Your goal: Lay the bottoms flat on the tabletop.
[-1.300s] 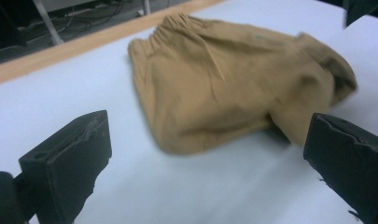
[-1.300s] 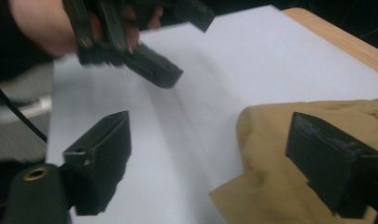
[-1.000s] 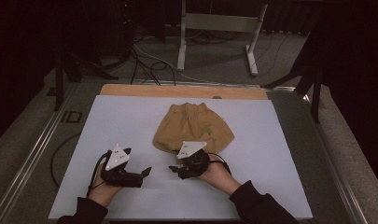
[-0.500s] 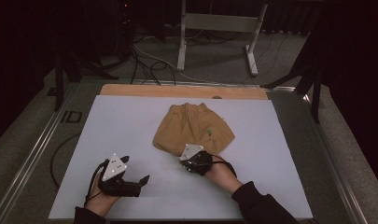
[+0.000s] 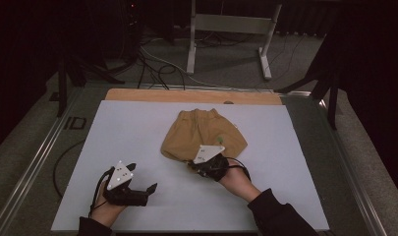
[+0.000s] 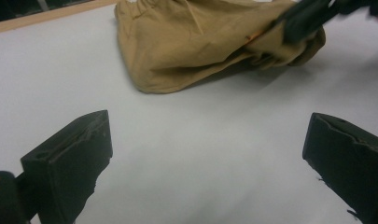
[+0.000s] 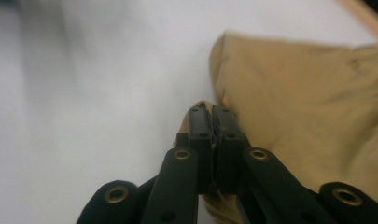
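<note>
A white counter point(image 5: 295, 172) carries a pair of tan shorts point(image 5: 196, 135), lying crumpled near its middle with the waistband toward the far wooden edge. The right tool point(image 5: 192, 168), jaws pressed together, pinches a fold of the shorts' near hem (cloth bunches around the tips in the right gripper view). The left tool point(image 5: 151, 188) rests low over bare counter, jaws spread wide, holding nothing, well apart from the shorts.

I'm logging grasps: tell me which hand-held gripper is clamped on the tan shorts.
The right hand-held gripper: its jaws are shut on the edge of the tan shorts. The left hand-held gripper stands open over bare white mat, apart from them.
</note>
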`<state>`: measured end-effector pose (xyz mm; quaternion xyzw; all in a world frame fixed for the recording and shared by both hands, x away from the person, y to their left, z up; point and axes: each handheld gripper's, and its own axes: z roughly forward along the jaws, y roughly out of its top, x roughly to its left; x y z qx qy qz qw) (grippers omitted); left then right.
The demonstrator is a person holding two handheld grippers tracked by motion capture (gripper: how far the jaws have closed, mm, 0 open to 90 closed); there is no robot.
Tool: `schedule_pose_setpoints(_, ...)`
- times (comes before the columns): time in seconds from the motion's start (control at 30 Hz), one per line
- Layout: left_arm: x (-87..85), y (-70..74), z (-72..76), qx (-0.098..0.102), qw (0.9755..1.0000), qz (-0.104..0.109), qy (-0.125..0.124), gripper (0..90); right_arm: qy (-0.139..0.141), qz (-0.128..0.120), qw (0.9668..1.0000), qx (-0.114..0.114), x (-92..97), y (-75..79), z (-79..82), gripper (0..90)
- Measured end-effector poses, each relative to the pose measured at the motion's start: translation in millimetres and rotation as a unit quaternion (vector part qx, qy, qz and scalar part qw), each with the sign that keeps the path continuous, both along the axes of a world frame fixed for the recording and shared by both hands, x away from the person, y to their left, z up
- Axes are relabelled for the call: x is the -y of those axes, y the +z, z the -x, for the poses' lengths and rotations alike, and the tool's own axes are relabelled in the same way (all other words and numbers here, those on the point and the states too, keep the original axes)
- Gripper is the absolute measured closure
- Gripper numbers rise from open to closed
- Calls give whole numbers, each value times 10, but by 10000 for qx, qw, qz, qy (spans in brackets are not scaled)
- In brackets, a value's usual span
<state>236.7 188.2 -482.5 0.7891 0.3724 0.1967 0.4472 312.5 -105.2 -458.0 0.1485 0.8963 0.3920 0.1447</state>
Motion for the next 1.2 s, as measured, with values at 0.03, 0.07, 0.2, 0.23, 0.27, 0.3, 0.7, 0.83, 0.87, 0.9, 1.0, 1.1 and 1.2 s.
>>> schedule_pose_setpoints(0.03, -4, 1, -3, 1, 10000, -3, 2, 25, 15, -166, 9998, -62, 24, 66, -6, 881)
schedule_pose_setpoints(0.07, -8, 3, -7, 8, 10000, -3, 11, 25, 77, -278, 9996, -67, 48, 129, -17, 881)
schedule_pose_setpoints(0.2, -25, 6, -15, 4, 10000, 45, 61, 29, 70, -693, 9976, 55, 159, 376, -18, 880)
schedule_pose_setpoints(0.23, -25, 8, -15, 3, 9999, 71, 74, 30, 50, -849, 9963, 139, 245, 476, -22, 879)
schedule_pose_setpoints(0.27, -27, 10, -14, 12, 9999, 68, 96, 30, 50, -849, 9963, 139, 245, 476, -22, 879)
schedule_pose_setpoints(0.3, -28, 11, -14, 6, 9999, 91, 109, 32, 20, -922, 9956, 134, 295, 504, -29, 878)
schedule_pose_setpoints(0.7, 23, 37, 10, 13, 10000, 80, -14, 33, -777, -797, 9928, -434, 915, 2, -165, 692)
schedule_pose_setpoints(0.83, 110, 41, 32, -15, 9997, 90, -210, 33, -818, -949, 9905, -562, 1000, -35, -135, 487)
schedule_pose_setpoints(0.87, 136, 43, 40, -31, 9996, 66, -259, 33, -786, -1004, 9899, -623, 1019, -33, -124, 425)
schedule_pose_setpoints(0.9, 164, 45, 50, -27, 9995, 63, -315, 33, -818, -1046, 9891, -637, 1031, -21, -107, 338)
schedule_pose_setpoints(1.0, 258, 59, 88, 2, 9987, 64, -497, 35, -735, -1231, 9878, -615, 1084, 45, -65, 168)
schedule_pose_setpoints(1.1, 411, 65, 131, 25, 9970, 40, -773, 47, -775, -1499, 9837, -626, 1179, 116, -47, 126)
schedule_pose_setpoints(1.2, 595, 63, 176, 40, 9935, -14, -1141, 47, -954, -1624, 9811, -450, 1278, 153, -20, 131)
